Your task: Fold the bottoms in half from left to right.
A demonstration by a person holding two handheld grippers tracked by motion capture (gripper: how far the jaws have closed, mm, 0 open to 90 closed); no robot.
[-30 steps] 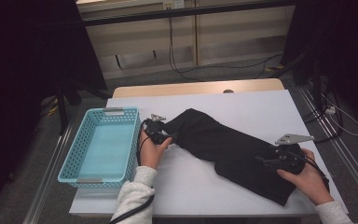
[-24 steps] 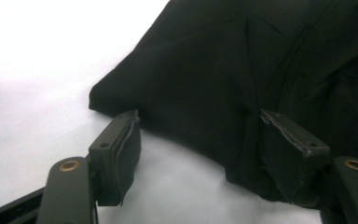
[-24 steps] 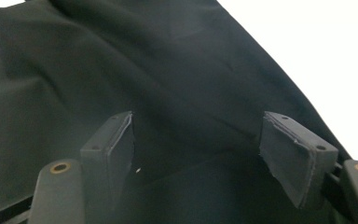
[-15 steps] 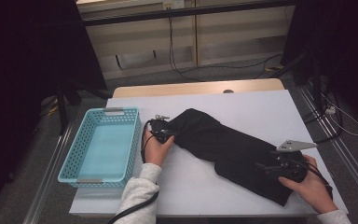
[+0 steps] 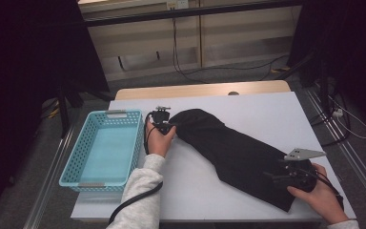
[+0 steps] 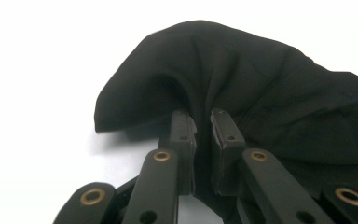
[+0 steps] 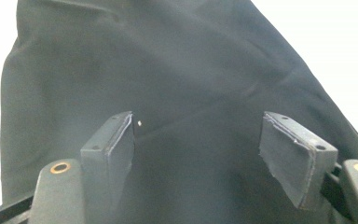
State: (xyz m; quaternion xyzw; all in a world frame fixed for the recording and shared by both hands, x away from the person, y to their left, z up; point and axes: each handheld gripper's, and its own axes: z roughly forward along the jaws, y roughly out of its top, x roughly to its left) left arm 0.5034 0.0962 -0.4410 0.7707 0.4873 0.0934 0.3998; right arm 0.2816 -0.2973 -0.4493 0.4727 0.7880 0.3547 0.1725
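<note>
The black cloth (image 5: 238, 155) lies on the table (image 5: 267, 109), its long axis running from far left to near right. Our left gripper (image 6: 203, 135) has just been closing and pinches its far-left fold; our right gripper (image 7: 198, 154) stands spread over the near end, partly hiding it.

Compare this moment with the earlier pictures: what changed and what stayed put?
The left hand-held gripper has just been closing and now pinches a fold at the near end of the black cloth, bunching it up slightly. The right hand-held gripper stays open over the cloth's other end. The basket has not moved.
</note>
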